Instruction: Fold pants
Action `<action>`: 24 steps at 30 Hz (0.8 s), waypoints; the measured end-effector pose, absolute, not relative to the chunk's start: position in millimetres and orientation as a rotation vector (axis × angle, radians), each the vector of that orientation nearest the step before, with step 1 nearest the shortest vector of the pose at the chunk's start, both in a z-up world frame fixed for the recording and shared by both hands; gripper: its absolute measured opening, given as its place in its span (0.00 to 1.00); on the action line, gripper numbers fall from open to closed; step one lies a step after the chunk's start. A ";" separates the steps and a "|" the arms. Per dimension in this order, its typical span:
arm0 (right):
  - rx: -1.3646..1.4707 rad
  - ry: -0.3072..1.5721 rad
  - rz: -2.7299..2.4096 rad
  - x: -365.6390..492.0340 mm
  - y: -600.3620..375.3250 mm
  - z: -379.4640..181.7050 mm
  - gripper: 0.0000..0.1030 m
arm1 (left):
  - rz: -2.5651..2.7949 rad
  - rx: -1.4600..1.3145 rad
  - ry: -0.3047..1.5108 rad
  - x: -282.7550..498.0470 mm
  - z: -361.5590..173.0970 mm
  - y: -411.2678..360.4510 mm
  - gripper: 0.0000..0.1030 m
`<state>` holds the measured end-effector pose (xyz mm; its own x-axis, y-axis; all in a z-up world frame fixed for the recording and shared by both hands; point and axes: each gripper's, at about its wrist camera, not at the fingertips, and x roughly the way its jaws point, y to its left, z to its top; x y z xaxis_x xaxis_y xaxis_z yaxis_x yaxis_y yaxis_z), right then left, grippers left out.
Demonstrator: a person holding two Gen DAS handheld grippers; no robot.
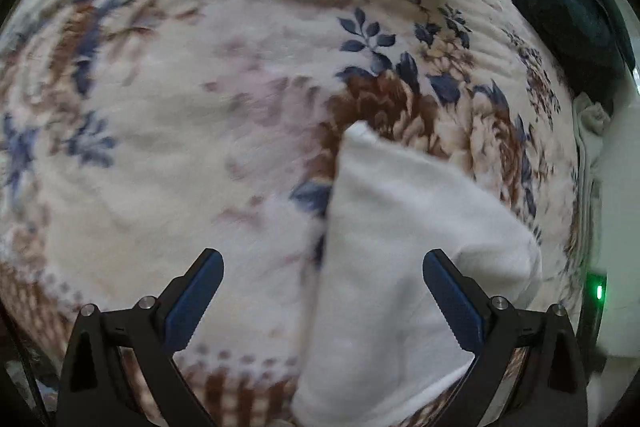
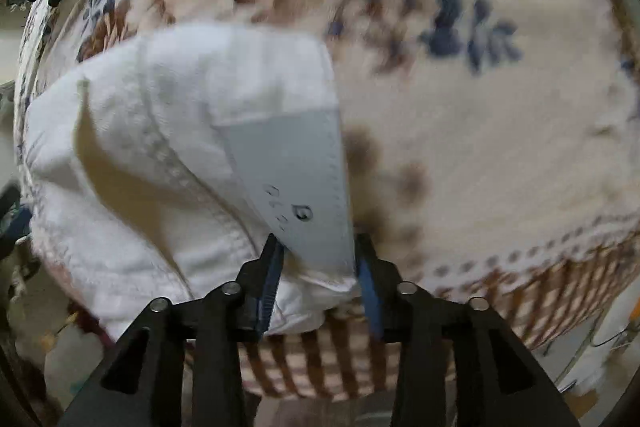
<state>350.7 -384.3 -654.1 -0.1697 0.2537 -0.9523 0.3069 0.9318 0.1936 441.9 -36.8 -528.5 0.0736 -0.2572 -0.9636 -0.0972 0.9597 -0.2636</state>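
Saw the white pants (image 1: pixel 400 247) lying folded on the flowery blanket (image 1: pixel 160 107), near its striped edge. Found the left tongs (image 1: pixel 323 255) wide apart above the pants, holding nothing. Found the right tongs (image 2: pixel 318 239) about half apart, with the waist corner and its grey tag (image 2: pixel 296 163) between them; saw no squeeze there.

Worried about a few things. Could have dragged that corner along if lifted with cloth caught on a pad, and pulled the fold open. Could have slid the whole pile off the blanket's edge with one hard tug, being so close to it. Could have grabbed the fluffy blanket together with the pants if dipped too low. Looked blurry too, so could have missed the spot by going fast.
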 end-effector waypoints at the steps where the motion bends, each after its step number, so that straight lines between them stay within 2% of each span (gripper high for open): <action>1: 0.445 1.748 -0.049 348.4 -385.6 -650.9 0.49 | -0.131 -0.307 1.520 453.4 -540.1 -37.7 0.99; 3: 0.504 1.712 -0.058 343.0 -391.6 -642.7 0.63 | -0.166 -0.383 1.562 473.0 -563.4 -35.4 0.99; 4: 0.569 1.685 -0.056 338.0 -396.8 -638.8 0.66 | -0.174 -0.413 1.575 477.9 -570.9 -34.5 0.99; 5: 0.632 1.671 -0.054 334.2 -401.6 -639.4 0.70 | -0.184 -0.434 1.573 482.9 -575.8 -33.6 0.91; 6: 0.674 1.664 -0.052 331.5 -404.4 -642.0 0.71 | -0.202 -0.450 1.556 488.0 -578.2 -33.8 0.66; 7: 0.723 1.659 -0.046 328.8 -407.1 -647.6 0.71 | -0.213 -0.442 1.540 493.4 -579.0 -35.8 0.51; 8: 0.780 1.668 -0.045 325.4 -409.2 -660.1 0.71 | -0.224 -0.415 1.535 497.2 -578.7 -40.2 0.39; 9: 0.814 1.677 -0.049 326.3 -410.6 -666.7 0.71 | -0.220 -0.358 1.519 499.9 -577.7 -46.4 0.32; 10: 0.890 1.675 -0.043 321.4 -410.4 -677.1 0.69 | -0.214 -0.315 1.506 501.0 -577.3 -50.0 0.30; 12: 0.934 1.640 -0.046 312.9 -409.5 -675.9 0.39 | -0.205 -0.202 1.497 502.2 -581.1 -59.6 0.27; 13: 0.899 1.617 -0.058 308.0 -408.3 -663.8 0.33 | -0.202 -0.155 1.490 502.7 -582.9 -63.8 0.27; 14: 0.842 1.624 -0.080 302.8 -407.0 -651.8 0.18 | -0.203 -0.127 1.488 503.9 -585.2 -66.2 0.27; 16: 0.828 1.629 -0.091 288.5 -408.1 -633.0 0.17 | -0.205 -0.065 1.485 507.1 -589.9 -74.2 0.27; 17: 0.784 1.653 -0.106 280.2 -406.6 -623.9 0.12 | -0.205 -0.039 1.489 508.7 -592.5 -77.5 0.27; 19: 0.702 1.696 -0.121 280.5 -410.8 -623.5 0.12 | -0.210 -0.012 1.504 511.3 -597.0 -81.7 0.27; 22: 0.892 1.781 -0.092 263.4 -415.2 -660.4 0.12 | -0.216 -0.055 1.502 509.1 -587.2 -76.0 0.30; 24: 1.077 1.696 -0.074 254.8 -427.5 -667.0 0.17 | -0.208 -0.095 1.496 503.4 -573.7 -64.9 0.38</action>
<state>254.8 -427.5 -667.0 -0.0168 0.6111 -0.7914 0.6779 0.5888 0.4403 503.4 -64.9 -573.7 0.0611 -0.1958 -0.9787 0.0783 0.9785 -0.1909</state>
